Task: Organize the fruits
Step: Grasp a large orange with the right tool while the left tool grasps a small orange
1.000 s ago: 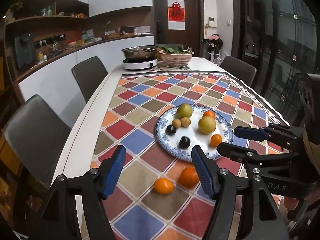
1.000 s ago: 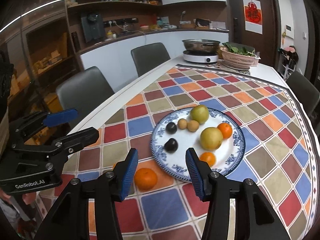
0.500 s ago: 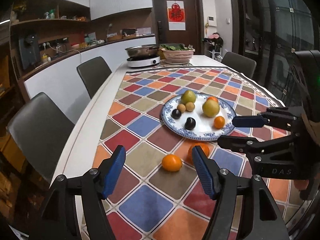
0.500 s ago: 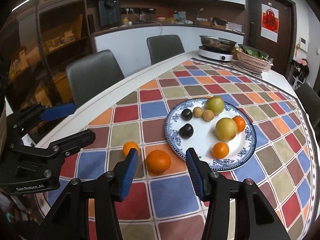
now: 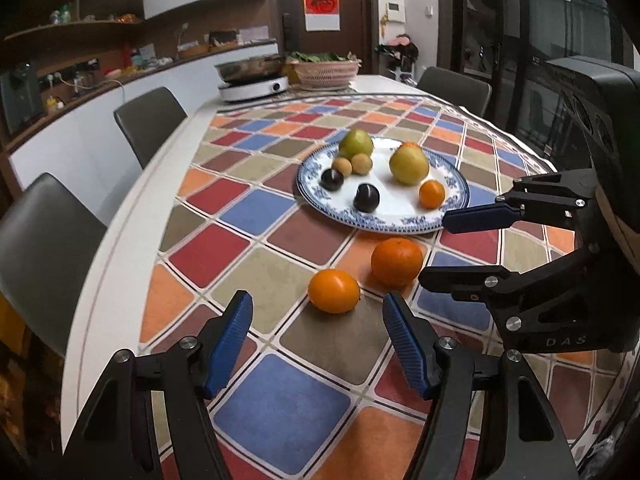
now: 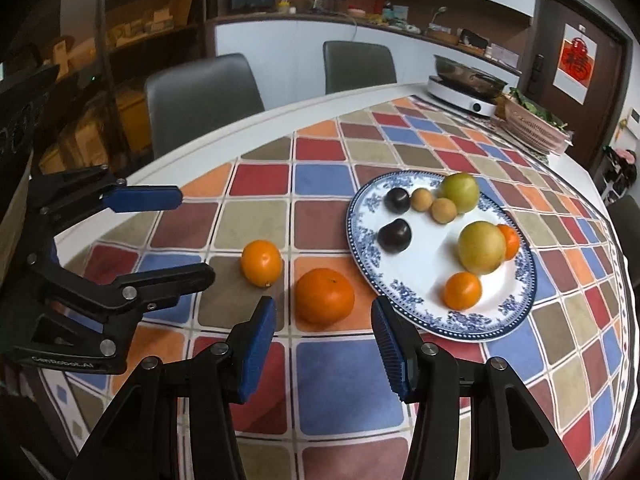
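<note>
Left claw (image 5: 316, 344) closing, empty, near small orange (image 5: 334, 290)

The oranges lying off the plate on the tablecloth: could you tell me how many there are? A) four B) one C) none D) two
D: two oranges, a smaller one and a larger one, lie on the checked cloth beside the blue-rimmed plate, just ahead of the grippers.
</note>
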### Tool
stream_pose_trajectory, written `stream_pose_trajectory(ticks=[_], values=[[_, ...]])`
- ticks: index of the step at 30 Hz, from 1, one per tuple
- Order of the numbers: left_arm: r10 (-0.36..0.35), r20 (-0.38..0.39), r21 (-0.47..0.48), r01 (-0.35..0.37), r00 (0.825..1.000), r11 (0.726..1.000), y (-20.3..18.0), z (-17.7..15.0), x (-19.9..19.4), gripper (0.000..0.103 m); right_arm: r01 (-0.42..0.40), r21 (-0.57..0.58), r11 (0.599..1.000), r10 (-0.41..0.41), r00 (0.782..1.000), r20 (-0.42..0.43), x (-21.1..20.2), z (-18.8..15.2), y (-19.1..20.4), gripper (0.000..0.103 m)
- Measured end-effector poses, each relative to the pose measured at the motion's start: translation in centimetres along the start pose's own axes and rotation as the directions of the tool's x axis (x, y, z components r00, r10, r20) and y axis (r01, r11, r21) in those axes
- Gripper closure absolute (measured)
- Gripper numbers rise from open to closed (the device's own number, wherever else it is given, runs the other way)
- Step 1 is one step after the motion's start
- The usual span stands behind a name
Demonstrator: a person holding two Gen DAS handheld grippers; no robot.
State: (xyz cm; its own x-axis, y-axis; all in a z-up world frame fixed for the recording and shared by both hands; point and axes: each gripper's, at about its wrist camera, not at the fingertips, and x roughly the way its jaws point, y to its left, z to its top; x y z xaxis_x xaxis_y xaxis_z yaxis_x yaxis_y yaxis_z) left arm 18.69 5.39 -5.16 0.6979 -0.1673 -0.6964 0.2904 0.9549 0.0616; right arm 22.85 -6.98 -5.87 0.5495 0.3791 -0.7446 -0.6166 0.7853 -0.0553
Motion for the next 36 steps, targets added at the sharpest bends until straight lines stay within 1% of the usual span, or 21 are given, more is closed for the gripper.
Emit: stream_pose_trajectory(ticks=[2,6,10,12,16,26,30,33,36], values=[[-0.014,-0.020,0.013,0.014,1.000,1.000,0.1,0.0,0.8,0.042,-0.010,-0.007,1.000,0.010,1.000,-0.013,0.6,0.0,0.1,0.053],[-0.030,-0.045,0.053,0.033,0.999,0.998,0.1,0.1,2.0,0.044,-0.023,-0.012,1.000,0.022,0.999,-0.042,2.0,-0.1,0.0,0.053],[-0.054,-0.050,0.069,0.057,0.997,0.996,0.2,0.3,2.8,0.050,-0.032,0.004,0.999,0.033,0.997,-0.073,3.3,-0.3,-0.4,0.053],[-0.063,-0.053,0.072,0.067,0.997,0.995,0.3,0.3,3.1,0.050,-0.029,0.009,1.000,0.030,0.996,-0.082,3.8,-0.3,-0.5,0.053],[-0.085,-0.072,0.066,0.090,0.994,0.994,0.4,0.4,3.9,0.055,-0.032,0.017,0.999,0.033,0.996,-0.081,4.2,-0.1,-0.7,0.053],[-0.126,-0.093,0.019,0.128,0.988,0.992,0.9,0.8,5.4,0.057,-0.049,0.038,0.998,0.052,0.995,-0.081,5.2,0.2,-1.0,0.053],[-0.125,-0.095,0.013,0.127,0.988,0.992,0.9,0.9,5.4,0.059,-0.065,0.065,0.996,0.071,0.994,-0.086,5.7,0.2,-1.4,0.054],[-0.140,-0.104,0.000,0.141,0.985,0.990,1.0,0.9,5.5,0.065,-0.078,0.071,0.994,0.084,0.993,-0.087,5.9,0.2,-1.4,0.060],[-0.134,-0.103,-0.005,0.134,0.986,0.991,0.9,0.8,5.5,0.065,-0.075,0.074,0.994,0.081,0.993,-0.086,5.9,0.1,-1.5,0.061]])
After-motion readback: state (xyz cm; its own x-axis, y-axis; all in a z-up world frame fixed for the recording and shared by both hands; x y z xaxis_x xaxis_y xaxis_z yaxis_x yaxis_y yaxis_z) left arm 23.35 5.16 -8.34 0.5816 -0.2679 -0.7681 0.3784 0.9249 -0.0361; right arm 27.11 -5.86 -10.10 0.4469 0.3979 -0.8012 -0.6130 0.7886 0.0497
